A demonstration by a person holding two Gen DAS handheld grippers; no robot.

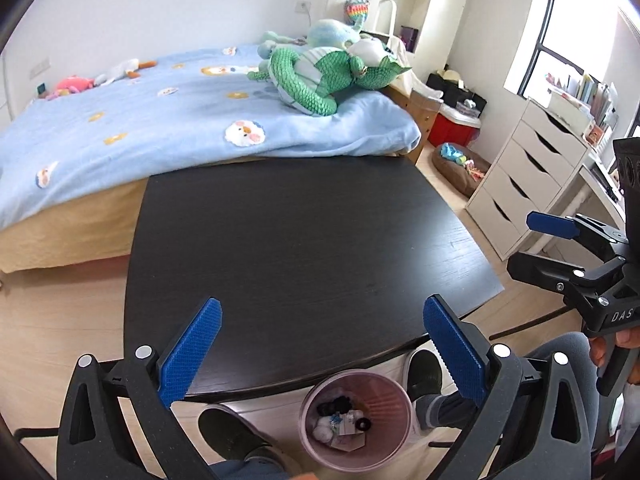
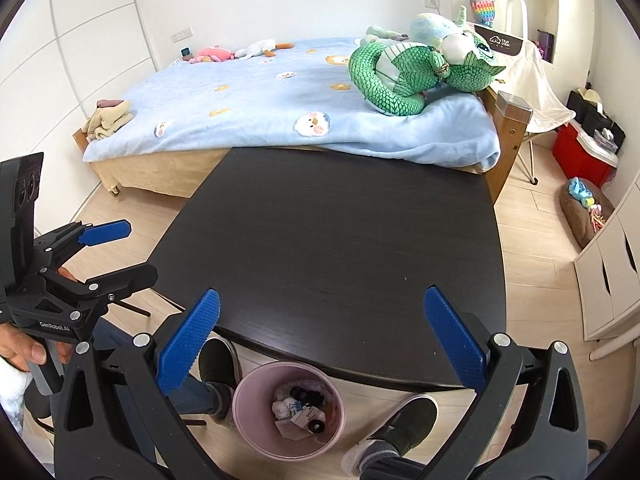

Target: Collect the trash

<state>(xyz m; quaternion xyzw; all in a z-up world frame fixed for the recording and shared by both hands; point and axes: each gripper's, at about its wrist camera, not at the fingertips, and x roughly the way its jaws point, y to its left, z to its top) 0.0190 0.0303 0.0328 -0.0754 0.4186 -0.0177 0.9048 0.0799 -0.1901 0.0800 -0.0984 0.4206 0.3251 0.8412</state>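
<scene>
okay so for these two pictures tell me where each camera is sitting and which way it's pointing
Left wrist: on the left gripper, facing forward and down over the dark table toward the bed; its blue fingers, the right gripper and the person's shoes show.
Right wrist: on the right gripper, same facing; the left gripper and a hand show at left.
Shared: table, bed, green plush dragon, pink trash bin between the feet.

Green plush dragon (image 2: pixel 416 72) on blue-blanketed bed (image 2: pixel 256 112); white drawer unit (image 1: pixel 528 176) beside; dark table (image 2: pixel 340 248) near.
</scene>
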